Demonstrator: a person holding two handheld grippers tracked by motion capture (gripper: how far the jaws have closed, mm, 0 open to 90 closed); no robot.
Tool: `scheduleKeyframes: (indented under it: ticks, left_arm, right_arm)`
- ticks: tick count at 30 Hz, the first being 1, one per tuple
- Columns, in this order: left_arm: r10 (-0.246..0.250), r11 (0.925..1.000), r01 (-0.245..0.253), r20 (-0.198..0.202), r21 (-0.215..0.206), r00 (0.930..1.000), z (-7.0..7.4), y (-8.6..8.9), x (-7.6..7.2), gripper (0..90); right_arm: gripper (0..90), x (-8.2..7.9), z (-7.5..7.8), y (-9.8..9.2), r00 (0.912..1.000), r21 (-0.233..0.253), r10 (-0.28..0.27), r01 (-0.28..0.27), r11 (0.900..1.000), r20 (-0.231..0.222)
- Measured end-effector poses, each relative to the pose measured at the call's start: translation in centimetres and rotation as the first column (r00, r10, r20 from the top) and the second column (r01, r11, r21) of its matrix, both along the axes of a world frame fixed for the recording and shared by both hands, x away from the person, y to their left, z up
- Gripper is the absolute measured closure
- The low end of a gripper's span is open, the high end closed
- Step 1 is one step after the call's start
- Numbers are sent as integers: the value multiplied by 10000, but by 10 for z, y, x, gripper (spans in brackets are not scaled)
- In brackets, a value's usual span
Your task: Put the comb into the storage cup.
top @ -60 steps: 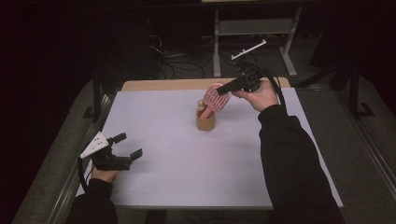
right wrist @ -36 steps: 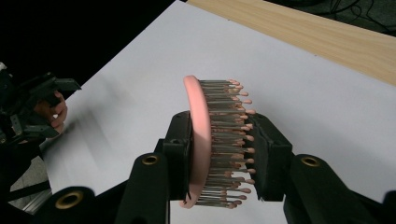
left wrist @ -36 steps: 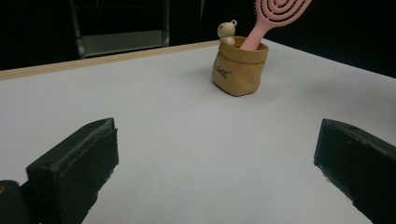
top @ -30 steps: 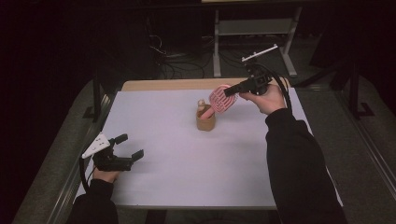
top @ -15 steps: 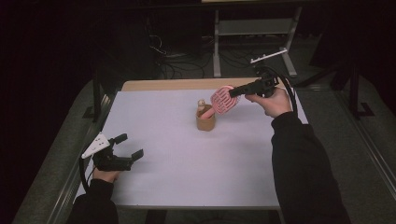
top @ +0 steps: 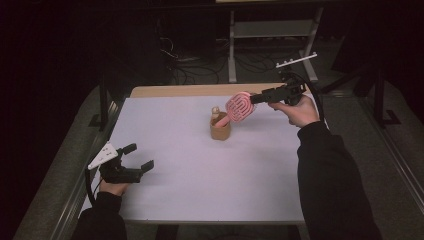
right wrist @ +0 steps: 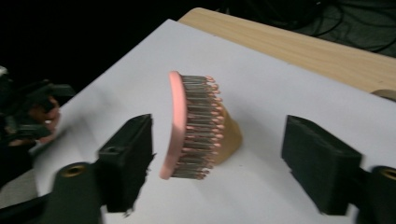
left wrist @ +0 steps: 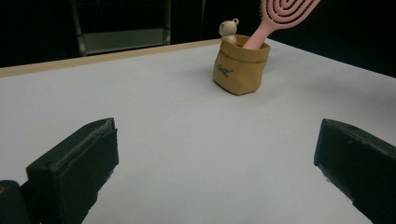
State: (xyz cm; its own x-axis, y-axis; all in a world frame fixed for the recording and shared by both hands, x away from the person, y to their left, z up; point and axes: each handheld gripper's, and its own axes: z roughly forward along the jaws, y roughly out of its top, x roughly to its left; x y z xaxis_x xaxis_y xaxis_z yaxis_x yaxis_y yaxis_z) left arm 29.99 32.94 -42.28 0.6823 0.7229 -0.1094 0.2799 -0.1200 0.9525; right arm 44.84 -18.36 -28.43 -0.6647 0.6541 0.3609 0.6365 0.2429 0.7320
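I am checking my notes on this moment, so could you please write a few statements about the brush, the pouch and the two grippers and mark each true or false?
1. The pink hairbrush stands handle-down in the tan pouch. True.
2. The right gripper is clamped on the brush head. False: its jaws stand open on either side of it.
3. The left gripper is open, near the table's front left corner. True.
4. The pouch lies tipped on its side. False: it stands upright.
5. A small bear figure sticks out of the pouch. True.
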Motion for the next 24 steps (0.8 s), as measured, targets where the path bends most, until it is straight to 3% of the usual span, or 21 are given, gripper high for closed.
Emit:
scheduleKeyframes:
  ticks: [2, 10, 20, 24]
  left_arm:
    - [5, 10000, -5, -5, -50, 10000, 0, 0, 0, 0]
    - [3, 10000, -3, -35, -26, 10000, -1, 0, 0, 0]
    - [16, 10000, -16, -33, -97, 10000, -1, 1, 0, 0]
    - [17, 9999, -17, -38, -101, 10000, -1, 1, 0, 0]
  right_arm:
    - [131, -2, 0, -2, 9996, -181, -178, 181, 9997, 206]
    - [6, -7, -2, -13, 9980, -268, -380, 394, 9989, 495]
    - [0, -14, 1, -30, 9943, 31, -571, 571, 9984, 900]
    - [0, -18, 1, -35, 9921, -103, -714, 729, 9973, 1033]
